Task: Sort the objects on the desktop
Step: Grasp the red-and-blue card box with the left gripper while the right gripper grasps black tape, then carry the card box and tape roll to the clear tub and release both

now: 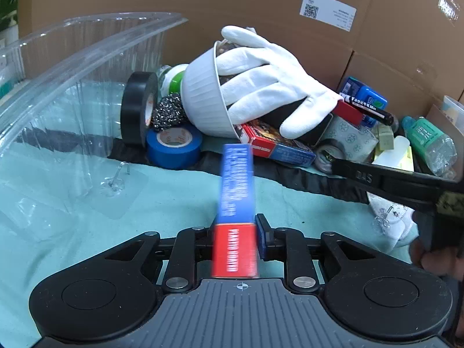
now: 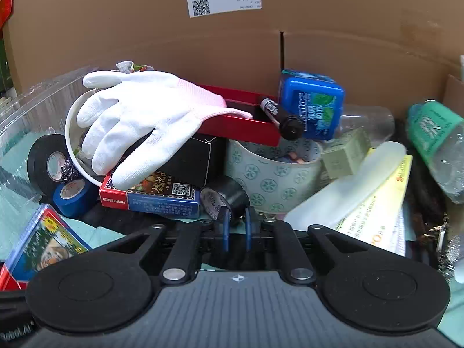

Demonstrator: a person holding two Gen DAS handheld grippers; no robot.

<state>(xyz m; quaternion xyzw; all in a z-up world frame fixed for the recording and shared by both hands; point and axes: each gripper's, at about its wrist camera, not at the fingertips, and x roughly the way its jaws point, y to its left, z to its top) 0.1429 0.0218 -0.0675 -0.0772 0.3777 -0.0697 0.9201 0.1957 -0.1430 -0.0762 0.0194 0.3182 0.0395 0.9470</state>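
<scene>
My left gripper [image 1: 235, 226] is shut on a red and blue playing-card box [image 1: 236, 197], held edge-up above the teal cloth [image 1: 179, 203]. The same box shows at the lower left of the right wrist view [image 2: 43, 246]. My right gripper [image 2: 236, 226] has its jaws almost together with nothing between them, in front of a small black roll [image 2: 223, 198]. It also reaches in from the right of the left wrist view [image 1: 342, 165]. A second card box [image 2: 150, 195] lies in the pile under a white glove [image 2: 136, 127].
A clear plastic tub [image 1: 72, 87] stands at the left. The pile holds black tape [image 1: 136, 107], blue tape [image 1: 174, 148], a steel scourer [image 1: 168, 111], a white bowl [image 1: 203, 98], a red tray [image 2: 243, 124], a marker [image 2: 282, 120], a blue mint box [image 2: 313, 107], a patterned cup [image 2: 275, 174] and a green bottle [image 2: 435, 139]. A cardboard wall [image 2: 232, 43] stands behind.
</scene>
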